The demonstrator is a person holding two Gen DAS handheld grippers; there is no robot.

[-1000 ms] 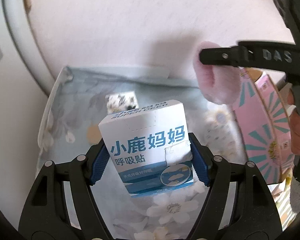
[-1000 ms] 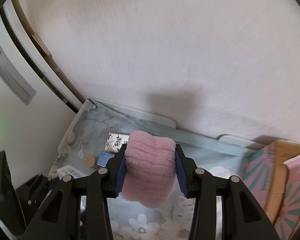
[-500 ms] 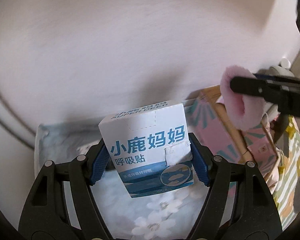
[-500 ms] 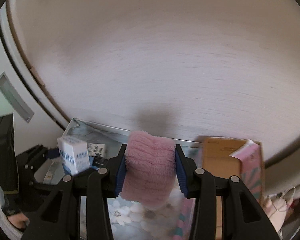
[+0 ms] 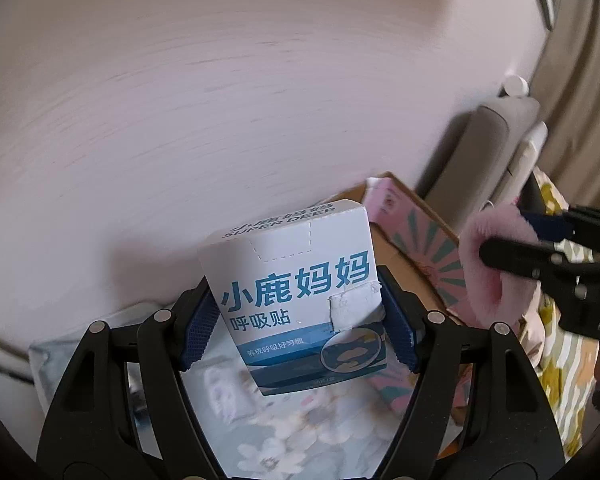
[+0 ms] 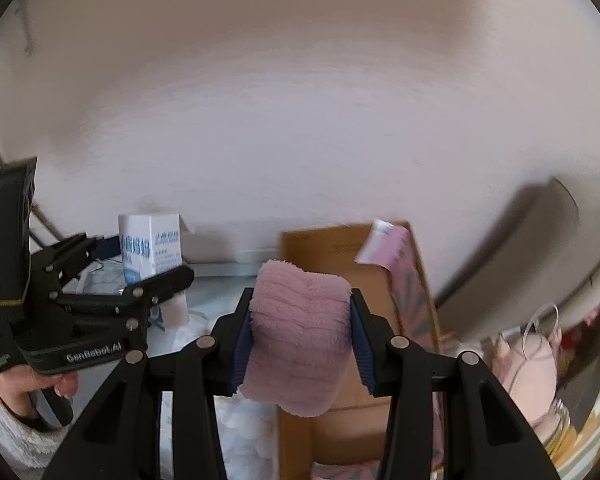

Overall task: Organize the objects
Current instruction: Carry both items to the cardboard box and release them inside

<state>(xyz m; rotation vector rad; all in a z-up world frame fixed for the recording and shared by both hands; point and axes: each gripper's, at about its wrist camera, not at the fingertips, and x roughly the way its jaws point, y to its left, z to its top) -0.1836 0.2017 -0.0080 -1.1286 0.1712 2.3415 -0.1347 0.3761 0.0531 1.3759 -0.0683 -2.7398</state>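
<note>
With your left tool (image 5: pixel 300 322) clamped on the white box (image 5: pixel 296 296) and your right tool (image 6: pixel 300 338) squeezing the pink cloth (image 6: pixel 298 340), keep both level and lower them into the cardboard box (image 6: pixel 332 256) just ahead.

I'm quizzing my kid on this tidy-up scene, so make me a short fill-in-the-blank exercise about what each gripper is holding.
1. The left gripper is shut on a white and ____ box.
2. The right gripper is shut on a fluffy ____ cloth.
3. Behind the cloth stands an open ____ carton.

Missing words: blue; pink; cardboard
</note>
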